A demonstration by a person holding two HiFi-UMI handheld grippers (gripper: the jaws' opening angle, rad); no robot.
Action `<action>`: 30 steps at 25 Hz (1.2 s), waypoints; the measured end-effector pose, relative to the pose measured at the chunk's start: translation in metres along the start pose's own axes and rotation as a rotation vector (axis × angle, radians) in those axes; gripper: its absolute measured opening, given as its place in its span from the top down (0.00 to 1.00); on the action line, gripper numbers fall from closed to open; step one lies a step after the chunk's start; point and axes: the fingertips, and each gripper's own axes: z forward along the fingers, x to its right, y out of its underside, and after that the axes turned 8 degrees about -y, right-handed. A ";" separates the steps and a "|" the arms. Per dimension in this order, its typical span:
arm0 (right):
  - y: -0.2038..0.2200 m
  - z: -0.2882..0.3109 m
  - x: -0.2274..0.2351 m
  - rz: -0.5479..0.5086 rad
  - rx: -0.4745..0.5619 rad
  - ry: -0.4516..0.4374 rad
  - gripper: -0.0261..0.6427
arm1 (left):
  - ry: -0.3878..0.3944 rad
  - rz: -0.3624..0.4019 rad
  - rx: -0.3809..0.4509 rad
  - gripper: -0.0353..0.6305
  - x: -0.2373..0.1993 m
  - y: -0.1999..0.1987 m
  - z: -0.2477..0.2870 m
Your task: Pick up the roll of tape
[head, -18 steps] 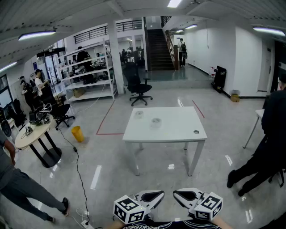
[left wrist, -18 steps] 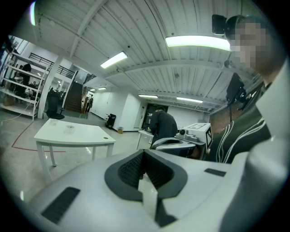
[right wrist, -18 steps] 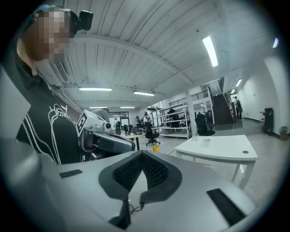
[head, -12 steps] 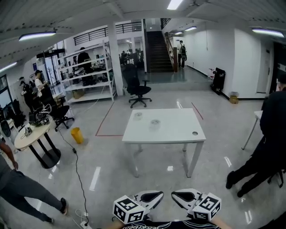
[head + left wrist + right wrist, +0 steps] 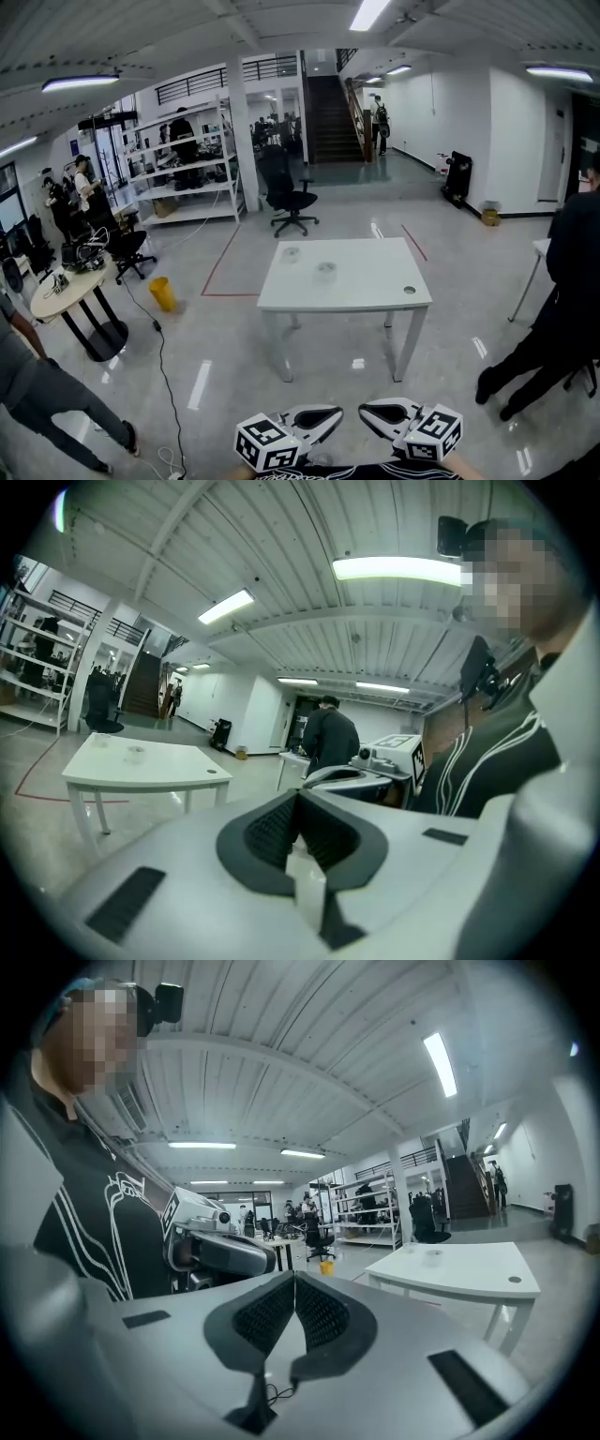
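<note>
Your left gripper (image 5: 335,412) has its fingers pressed together with nothing between them, and so does your right gripper (image 5: 366,411). Both are empty, and their tips lie close side by side at the bottom of the head view, well short of the white table (image 5: 366,281).

The roll of tape (image 5: 325,270) lies on that table, near the middle of the top and toward the far side. A second pale round thing (image 5: 291,251) sits near the table's far left corner; it is too small to name.

Since the earlier frames the table has slipped a little lower in your head view and more ceiling shows. Your grippers have kept their place and stayed closed. The walking person (image 5: 37,389) left of the table has shifted slightly.

Bare glossy floor lies between you and the table's near edge. A black cable (image 5: 161,361) runs along the floor to the table's left, with a yellow bin (image 5: 162,292) beyond it. A person in dark clothes (image 5: 562,309) stands just right of the table. An office chair (image 5: 286,192) stands behind it.
</note>
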 end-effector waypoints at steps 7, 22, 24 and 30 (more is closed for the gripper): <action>0.007 0.033 0.041 -0.011 -0.030 0.010 0.94 | -0.027 -0.057 -0.009 0.94 -0.054 0.010 0.010; -0.026 0.165 0.245 0.204 0.010 0.058 0.94 | 0.028 -0.105 -0.079 0.94 -0.285 -0.036 0.107; -0.040 0.188 0.276 0.226 0.032 0.058 0.94 | 0.028 -0.125 -0.070 0.94 -0.323 -0.051 0.118; -0.066 0.242 0.338 0.172 0.011 0.087 0.94 | 0.034 -0.114 -0.059 0.94 -0.406 -0.089 0.139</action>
